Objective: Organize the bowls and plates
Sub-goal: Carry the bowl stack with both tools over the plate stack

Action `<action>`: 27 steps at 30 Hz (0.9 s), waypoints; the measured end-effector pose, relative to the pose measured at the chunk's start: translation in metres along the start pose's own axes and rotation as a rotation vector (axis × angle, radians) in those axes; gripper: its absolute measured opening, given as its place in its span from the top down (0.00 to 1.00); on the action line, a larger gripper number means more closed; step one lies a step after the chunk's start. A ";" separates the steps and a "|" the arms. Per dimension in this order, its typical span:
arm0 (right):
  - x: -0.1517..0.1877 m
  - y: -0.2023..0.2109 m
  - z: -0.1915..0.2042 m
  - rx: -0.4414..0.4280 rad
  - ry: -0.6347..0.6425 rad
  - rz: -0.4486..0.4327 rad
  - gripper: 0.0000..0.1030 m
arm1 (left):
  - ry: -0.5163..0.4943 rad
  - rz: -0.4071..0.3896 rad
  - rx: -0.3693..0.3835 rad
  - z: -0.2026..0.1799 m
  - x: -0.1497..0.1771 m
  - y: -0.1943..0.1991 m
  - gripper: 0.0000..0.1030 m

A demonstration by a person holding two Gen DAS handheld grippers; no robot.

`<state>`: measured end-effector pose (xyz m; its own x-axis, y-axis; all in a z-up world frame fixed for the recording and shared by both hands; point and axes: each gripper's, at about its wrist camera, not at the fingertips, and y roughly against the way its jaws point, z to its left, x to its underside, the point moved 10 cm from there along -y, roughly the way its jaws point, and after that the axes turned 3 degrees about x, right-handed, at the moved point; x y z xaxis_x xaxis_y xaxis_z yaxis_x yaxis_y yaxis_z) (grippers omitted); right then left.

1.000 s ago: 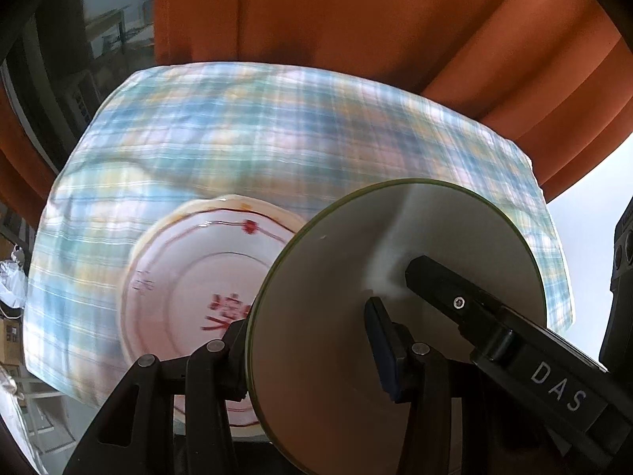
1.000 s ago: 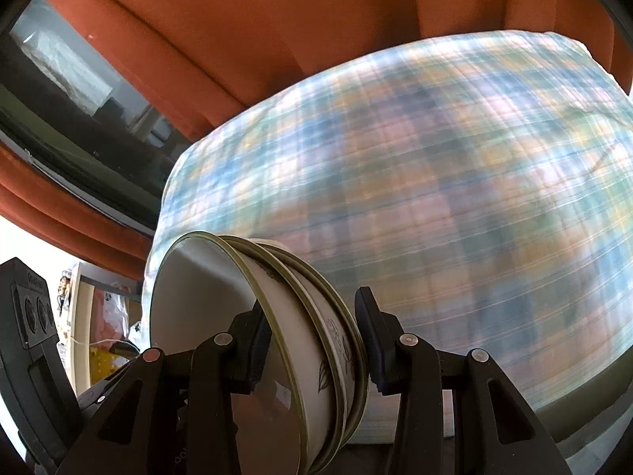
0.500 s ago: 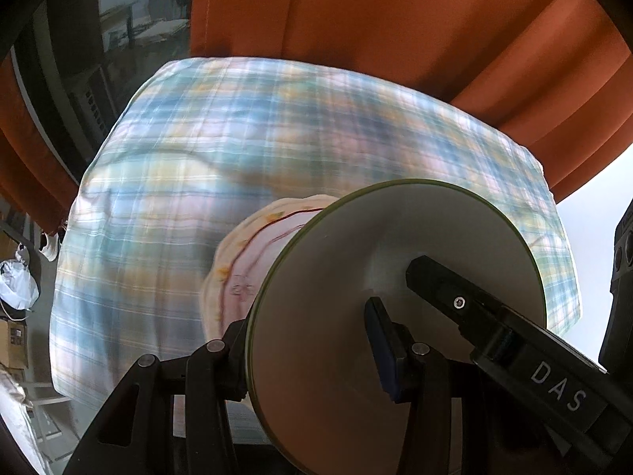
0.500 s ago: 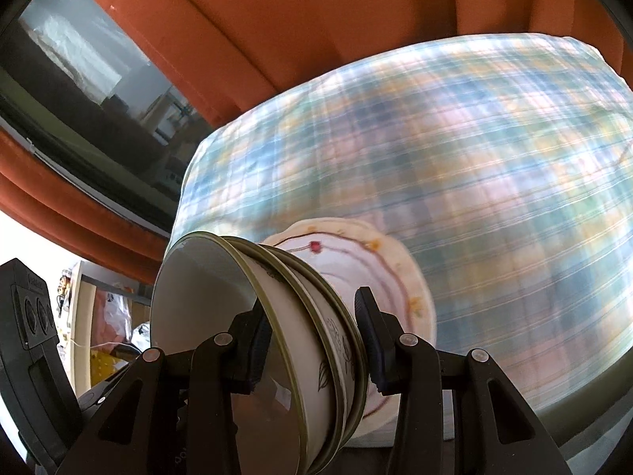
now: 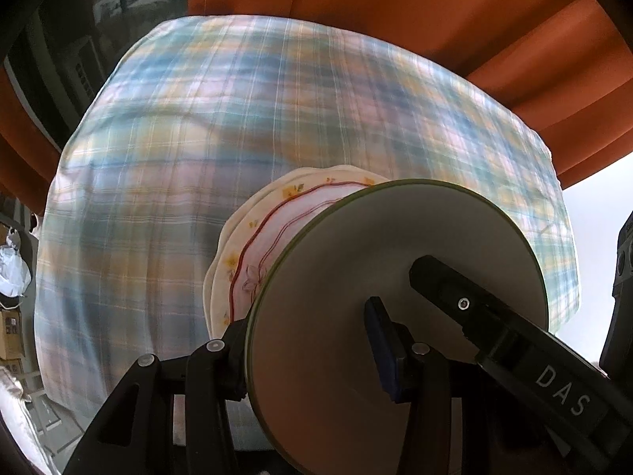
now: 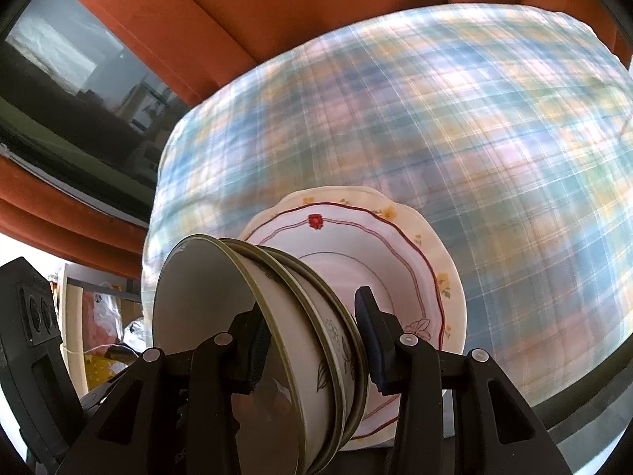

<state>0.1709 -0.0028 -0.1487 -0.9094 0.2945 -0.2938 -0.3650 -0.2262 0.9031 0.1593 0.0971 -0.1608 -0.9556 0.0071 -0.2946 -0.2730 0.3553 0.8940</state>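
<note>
A stack of nested white bowls with olive-green rims (image 6: 221, 316) hangs tilted above the table, gripped from two sides. My right gripper (image 6: 312, 340) is shut on the stack's wall near the rim. My left gripper (image 5: 312, 352) is shut on the opposite rim, and its view looks into the top bowl (image 5: 376, 261). One finger of the right gripper, marked DAS (image 5: 494, 316), reaches into that bowl. Directly below lies a stack of cream scalloped plates with red lines and small flowers (image 6: 395, 261) (image 5: 253, 261), partly hidden by the bowls.
A plaid tablecloth in blue, pink and yellow (image 5: 198, 138) (image 6: 474, 118) covers the table around the plates. Orange curtains (image 5: 395, 19) hang behind its far edge. A dark window (image 6: 59, 79) and clutter on the floor (image 5: 12, 261) lie off the left side.
Both grippers carried the bowl stack across the table and lower. The plates slid under the bowls in the left view and came into the right view. Neither grip changed.
</note>
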 end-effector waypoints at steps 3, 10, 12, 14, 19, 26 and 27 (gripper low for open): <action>-0.006 -0.005 -0.002 0.003 0.001 0.010 0.57 | 0.000 -0.003 -0.006 -0.001 -0.005 -0.001 0.54; -0.017 -0.014 -0.003 0.029 0.030 0.028 0.57 | -0.054 -0.026 -0.048 -0.005 -0.013 -0.004 0.54; -0.017 -0.015 -0.004 0.035 0.034 0.031 0.57 | -0.059 -0.025 -0.046 -0.004 -0.013 -0.003 0.54; -0.016 -0.014 -0.004 0.037 0.031 0.031 0.57 | -0.069 -0.023 -0.041 -0.004 -0.011 -0.003 0.54; -0.011 -0.014 -0.008 0.031 -0.003 0.031 0.53 | -0.090 -0.021 0.002 -0.007 -0.009 -0.006 0.54; -0.010 -0.009 -0.008 0.121 0.017 -0.008 0.50 | -0.138 -0.062 -0.003 -0.009 -0.009 0.001 0.43; -0.010 -0.007 -0.009 0.137 0.018 -0.015 0.50 | -0.138 -0.072 -0.010 -0.008 -0.008 0.003 0.41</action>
<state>0.1811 -0.0125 -0.1549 -0.9078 0.2799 -0.3123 -0.3494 -0.0930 0.9324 0.1655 0.0909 -0.1529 -0.9094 0.1104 -0.4009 -0.3418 0.3505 0.8719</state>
